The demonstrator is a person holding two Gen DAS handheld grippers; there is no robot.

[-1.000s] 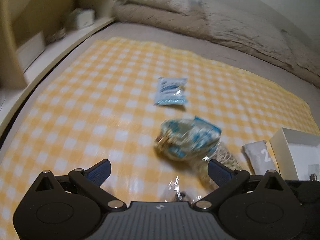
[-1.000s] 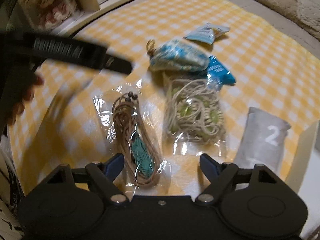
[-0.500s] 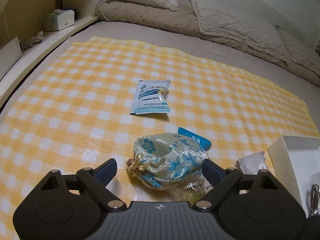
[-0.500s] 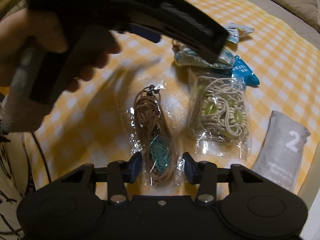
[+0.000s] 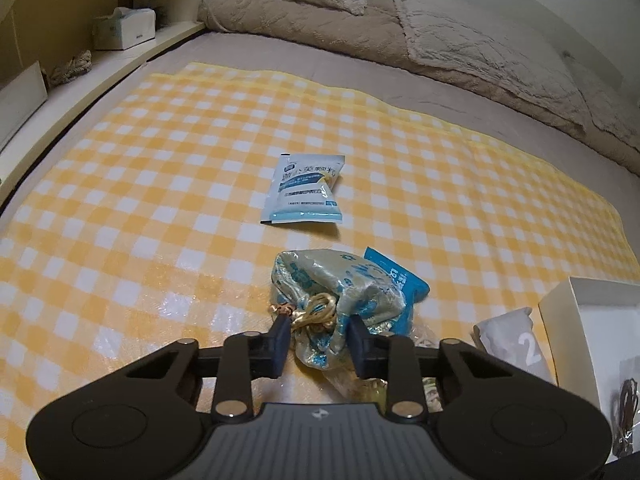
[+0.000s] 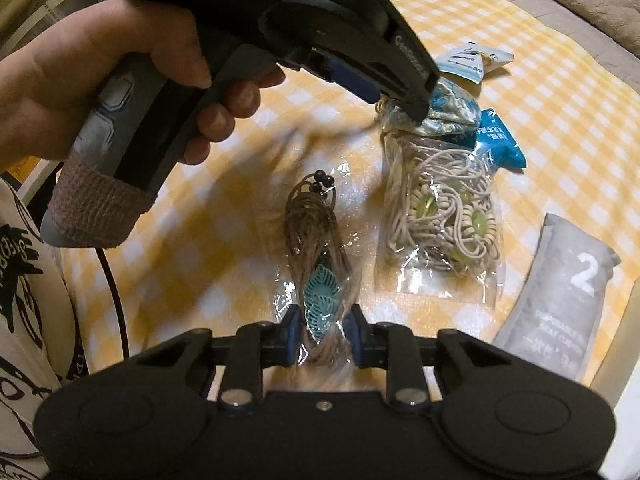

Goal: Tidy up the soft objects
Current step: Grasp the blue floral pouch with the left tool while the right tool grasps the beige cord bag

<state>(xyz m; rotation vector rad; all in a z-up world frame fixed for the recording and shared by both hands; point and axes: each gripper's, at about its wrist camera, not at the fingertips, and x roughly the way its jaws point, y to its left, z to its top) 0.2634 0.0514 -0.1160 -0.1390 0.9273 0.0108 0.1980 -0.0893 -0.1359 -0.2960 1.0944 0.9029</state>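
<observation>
Checked yellow cloth [image 5: 160,200] | left gripper [image 5: 318,340] just closed, clamping brocade pouch [image 5: 340,284] | right gripper [image 6: 322,338] just closed, clamping bagged cord necklace [image 6: 318,248] | grey sachet [image 6: 568,292] right of it reads "2"

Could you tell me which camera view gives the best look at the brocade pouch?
The left wrist view: the brocade pouch fills the centre, pinched between the left gripper pads. In the right wrist view, that gripper covers half of it.

The left gripper [image 5: 318,342] has closed its jaws onto the shiny blue-flowered drawstring pouch [image 5: 340,292] — the right gripper [image 6: 322,336] likewise onto the clear packet of brown cord with a teal leaf pendant [image 6: 320,264].
</observation>
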